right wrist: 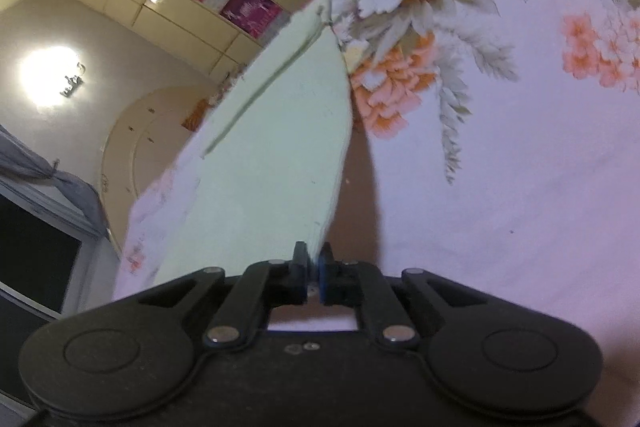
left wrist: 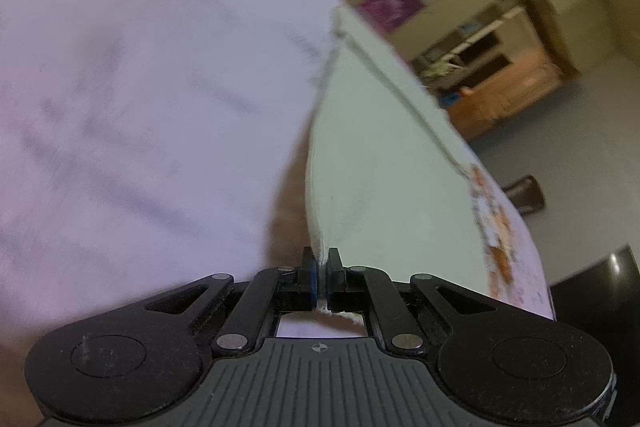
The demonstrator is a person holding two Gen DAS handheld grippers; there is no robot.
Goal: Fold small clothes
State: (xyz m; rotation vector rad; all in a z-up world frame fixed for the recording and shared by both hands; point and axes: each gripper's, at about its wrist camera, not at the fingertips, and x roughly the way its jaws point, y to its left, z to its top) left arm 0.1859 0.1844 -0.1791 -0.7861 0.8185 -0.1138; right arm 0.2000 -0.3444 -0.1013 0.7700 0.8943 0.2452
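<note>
L gripper (left wrist: 320, 277), R gripper (right wrist: 314, 277) — both pinch garment (left wrist: 380, 155) edge (pale green).

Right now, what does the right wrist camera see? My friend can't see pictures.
The right gripper is shut on the edge of a pale green cloth, lifted above a flowery bedsheet. Cream cupboards with purple panels and a bright lamp show behind.

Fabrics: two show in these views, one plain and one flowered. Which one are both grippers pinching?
The plain pale green garment. The left gripper and right gripper clamp its edge; the flowered sheet lies behind, unheld.
</note>
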